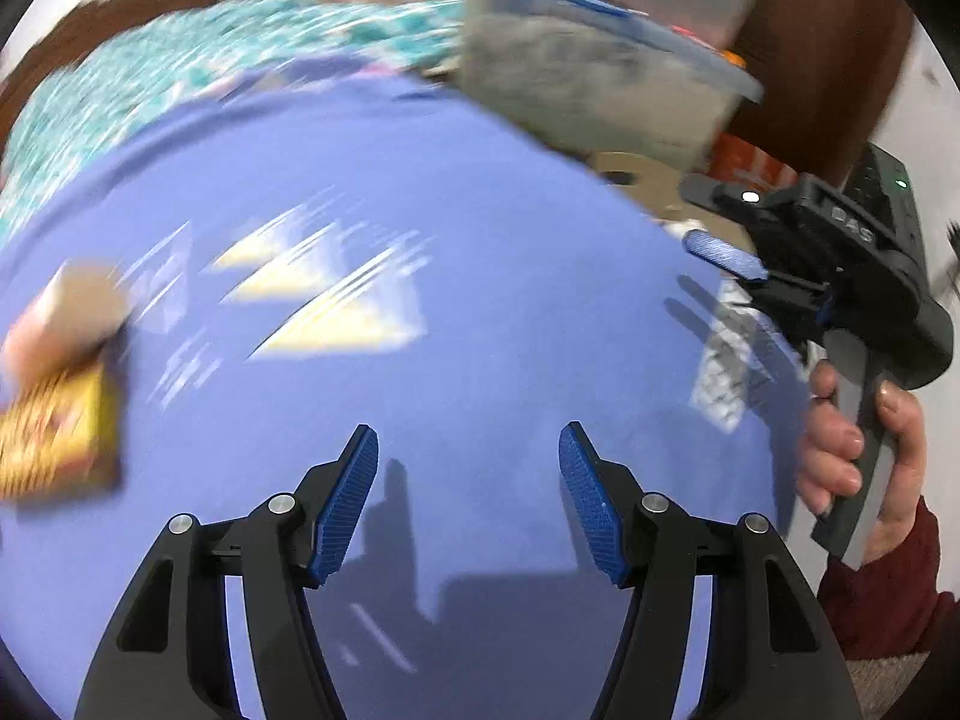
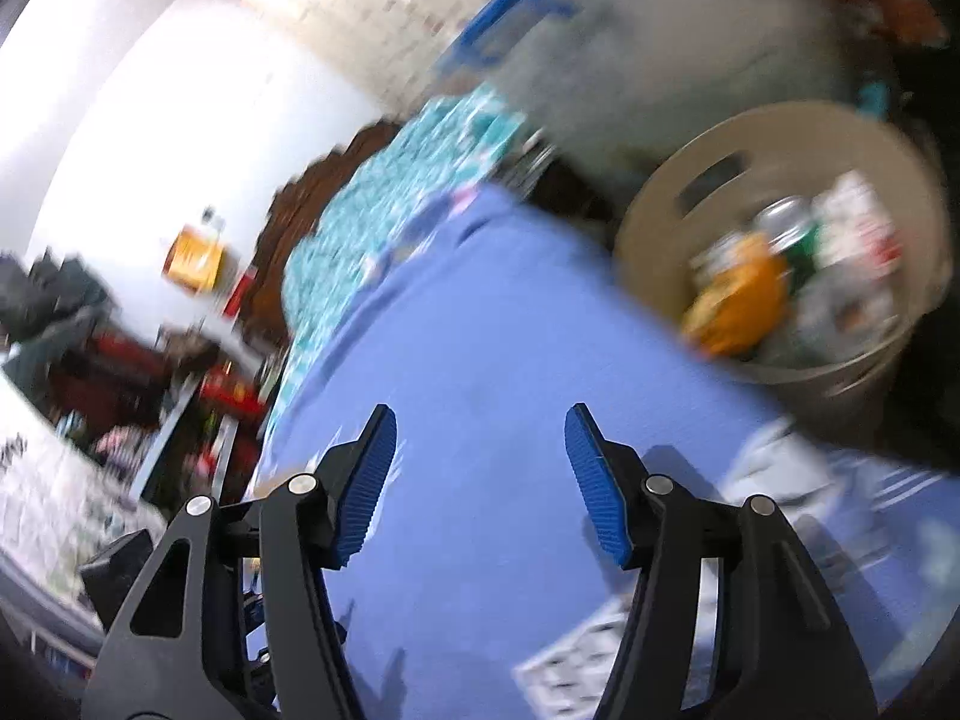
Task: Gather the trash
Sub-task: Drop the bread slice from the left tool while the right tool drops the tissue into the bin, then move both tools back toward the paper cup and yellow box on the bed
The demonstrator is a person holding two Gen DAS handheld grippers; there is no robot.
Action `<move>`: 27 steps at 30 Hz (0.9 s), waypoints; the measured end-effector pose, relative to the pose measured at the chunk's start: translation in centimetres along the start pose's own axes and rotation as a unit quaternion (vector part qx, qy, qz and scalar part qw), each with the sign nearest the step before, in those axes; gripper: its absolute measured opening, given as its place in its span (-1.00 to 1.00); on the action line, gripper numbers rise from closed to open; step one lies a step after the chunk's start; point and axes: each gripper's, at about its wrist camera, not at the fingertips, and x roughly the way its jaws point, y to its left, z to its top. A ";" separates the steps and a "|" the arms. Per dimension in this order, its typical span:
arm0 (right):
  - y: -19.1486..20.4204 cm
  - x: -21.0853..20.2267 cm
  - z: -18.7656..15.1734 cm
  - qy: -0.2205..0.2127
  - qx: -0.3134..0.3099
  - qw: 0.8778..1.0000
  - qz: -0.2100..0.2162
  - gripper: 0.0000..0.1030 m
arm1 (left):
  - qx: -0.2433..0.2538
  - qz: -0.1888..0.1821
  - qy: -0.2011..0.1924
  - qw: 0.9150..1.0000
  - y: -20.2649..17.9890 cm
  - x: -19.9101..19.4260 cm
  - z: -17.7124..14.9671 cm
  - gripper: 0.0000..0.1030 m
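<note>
Both tongs stand spread with nothing between the pads: left tongs (image 1: 468,492) hang over bare blue sheet (image 1: 480,330), right tongs (image 2: 480,480) likewise over the same sheet, pointed toward the bin. Surface looks like a bed with a blue sheet and a teal patterned blanket (image 1: 180,78) behind it. Both views are heavily blurred. Trash left on the sheet: several clear plastic wrappers (image 1: 336,300) in the middle, ahead of the left tongs; a yellow snack packet (image 1: 60,438) at the far left of the left wrist view, with a pale pinkish-tan thing just above it, too smeared to name; a black-and-white printed paper (image 1: 726,372) near the right edge of the sheet, close under the right tongs, which the person's hand (image 1: 858,450) grips by the handle. Round beige bin (image 2: 672,210) sits just off the sheet's edge and already holds a can, an orange packet and crumpled plastic. Step in hand reads as reaching for the next piece, task roughly midway. To do it well: left tongs should take a wrapper at one edge, coming in low and flat, since thin film slides and lies flush on cloth; pinch film only, not the sheet. Right tongs are nearest the printed paper, so grab a corner, lift clear, then drop it well inside the rim.
</note>
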 end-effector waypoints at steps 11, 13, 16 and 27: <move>13.0 14.1 -6.8 0.193 -0.132 0.971 0.055 0.13 | -0.179 0.058 -0.042 0.981 13.0 -6.1 -6.6 0.14; 15.2 16.9 -7.6 0.217 -0.156 0.962 0.054 0.08 | -0.201 0.059 -0.050 0.976 14.4 -7.1 -7.3 0.11; 18.1 20.7 -8.5 0.236 -0.193 0.952 0.040 0.05 | -0.232 0.082 -0.059 0.968 16.1 -8.4 -8.2 0.11; 22.8 22.5 -13.7 0.286 -0.278 0.913 0.086 0.00 | -0.261 0.143 -0.073 0.952 18.5 -10.7 -10.6 0.11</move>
